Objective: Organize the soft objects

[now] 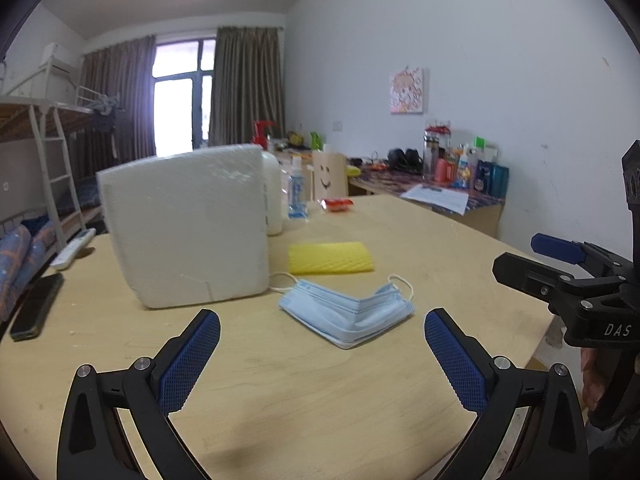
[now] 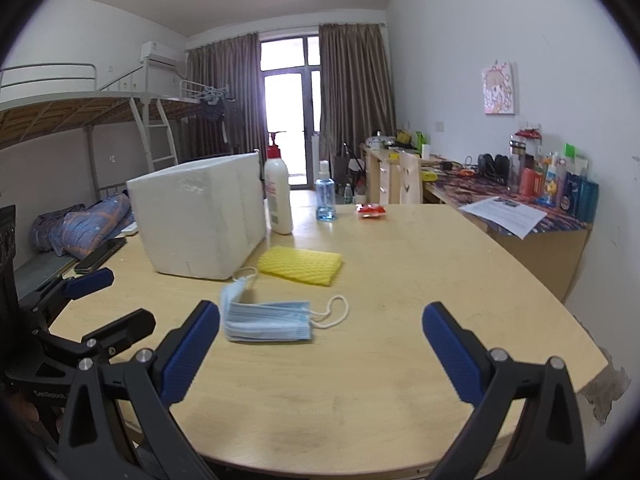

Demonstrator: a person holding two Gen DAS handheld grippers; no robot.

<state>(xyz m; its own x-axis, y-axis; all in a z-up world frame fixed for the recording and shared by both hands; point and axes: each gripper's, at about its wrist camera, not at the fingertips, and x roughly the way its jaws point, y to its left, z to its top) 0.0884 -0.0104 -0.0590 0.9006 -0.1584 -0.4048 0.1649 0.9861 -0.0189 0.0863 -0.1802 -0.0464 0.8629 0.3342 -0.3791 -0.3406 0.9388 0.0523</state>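
A stack of folded light-blue face masks (image 1: pixel 347 313) (image 2: pixel 267 317) lies on the wooden table (image 1: pixel 320 400) (image 2: pixel 360 380). Behind it rests a yellow foam net sleeve (image 1: pixel 330 258) (image 2: pixel 301 265). A white foam box (image 1: pixel 184 226) (image 2: pixel 200 220) stands to the left of both. My left gripper (image 1: pixel 322 344) is open, hovering just short of the masks, nothing between its fingers. My right gripper (image 2: pixel 320 340) is open too, with the masks ahead and left of centre. From the left wrist, the right gripper (image 1: pixel 560 272) shows at the right edge.
A white lotion bottle (image 2: pixel 278 194), a blue sanitizer bottle (image 2: pixel 325 194) and a red packet (image 2: pixel 372 210) stand farther back. A black phone (image 1: pixel 36 308) and a white remote (image 1: pixel 72 248) lie at the table's left edge. A cluttered desk (image 2: pixel 520 204) runs along the right wall.
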